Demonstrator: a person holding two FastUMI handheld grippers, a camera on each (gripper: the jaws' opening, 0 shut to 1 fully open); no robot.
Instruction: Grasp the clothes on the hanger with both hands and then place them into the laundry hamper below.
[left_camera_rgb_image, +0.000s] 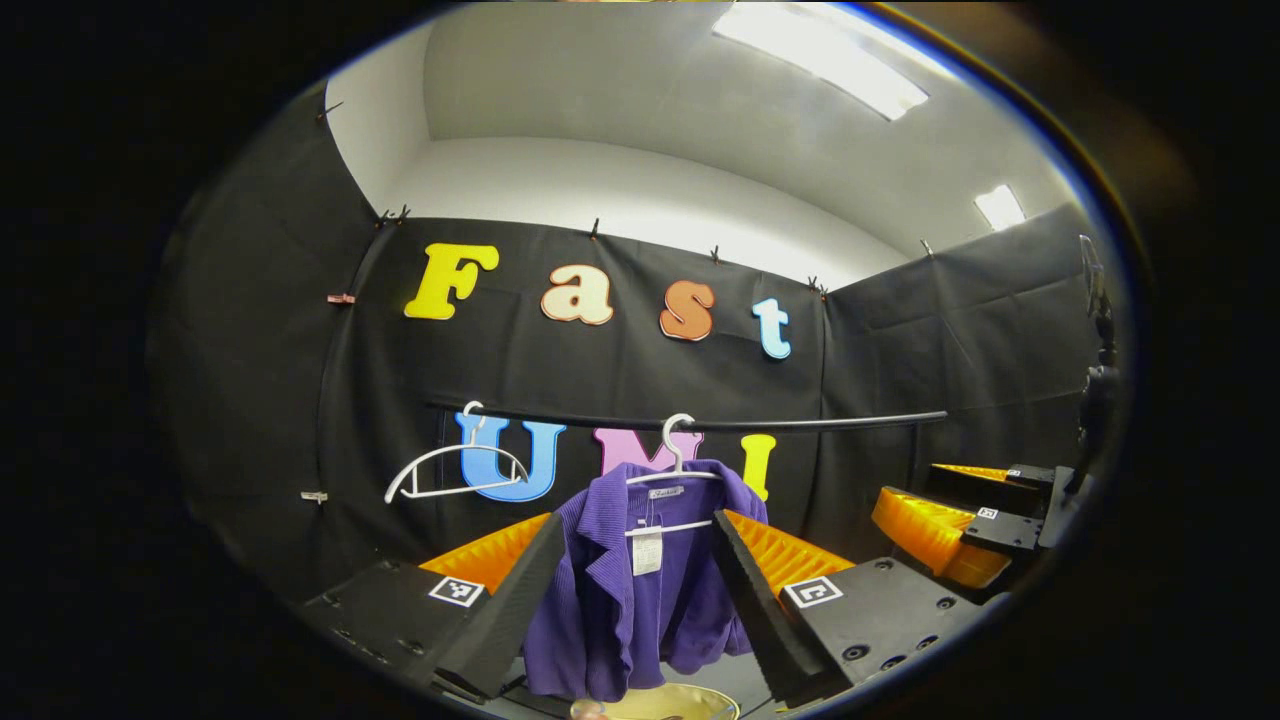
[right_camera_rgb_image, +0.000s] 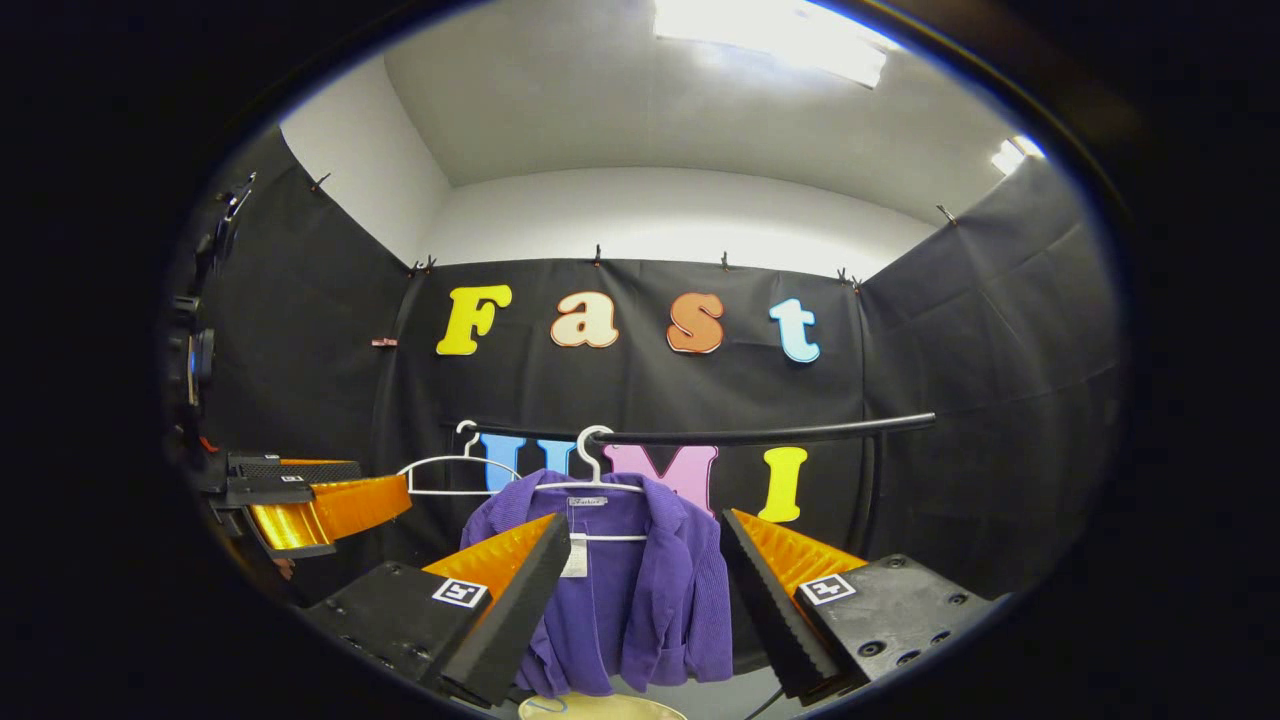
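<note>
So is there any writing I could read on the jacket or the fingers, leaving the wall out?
Neck label on the jacket: too blurred to read.
White hang tag: too small to read.
Square markers on the fingers: black-and-white patterns, no words.

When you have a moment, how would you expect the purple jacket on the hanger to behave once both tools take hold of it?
Probably floppy: the purple jacket hangs in soft folds, so it should sag between grips. It looks light, since a thin white hanger carries it. That hanger only hooks over the rail, so it may swing or lift off.
</note>
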